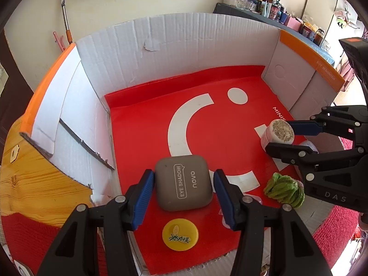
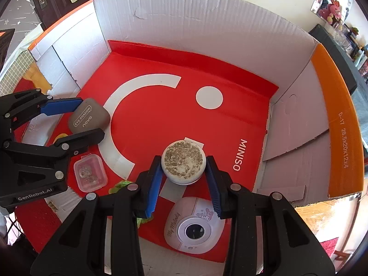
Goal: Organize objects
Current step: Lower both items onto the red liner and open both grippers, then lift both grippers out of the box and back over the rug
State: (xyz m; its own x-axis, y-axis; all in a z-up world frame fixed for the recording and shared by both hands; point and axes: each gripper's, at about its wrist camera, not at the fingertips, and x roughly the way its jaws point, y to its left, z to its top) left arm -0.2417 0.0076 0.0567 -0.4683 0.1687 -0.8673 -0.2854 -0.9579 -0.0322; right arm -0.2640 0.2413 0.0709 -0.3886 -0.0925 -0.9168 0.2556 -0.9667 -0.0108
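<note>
The left gripper (image 1: 184, 185) has its jaws on both sides of a gray eye shadow case (image 1: 183, 182), and whether they squeeze it I cannot tell. The right gripper (image 2: 183, 174) has its jaws around a round white jar (image 2: 183, 164), with small gaps on each side. Both things sit on the red sheet (image 2: 161, 115) inside a cardboard box (image 2: 195, 23), near a yellow disc (image 1: 180, 234) and a pink toy camera (image 2: 194, 224).

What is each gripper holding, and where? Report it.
Left gripper: eye shadow case, by its two sides. Right gripper: round jar, by its sides; contact unclear.
</note>
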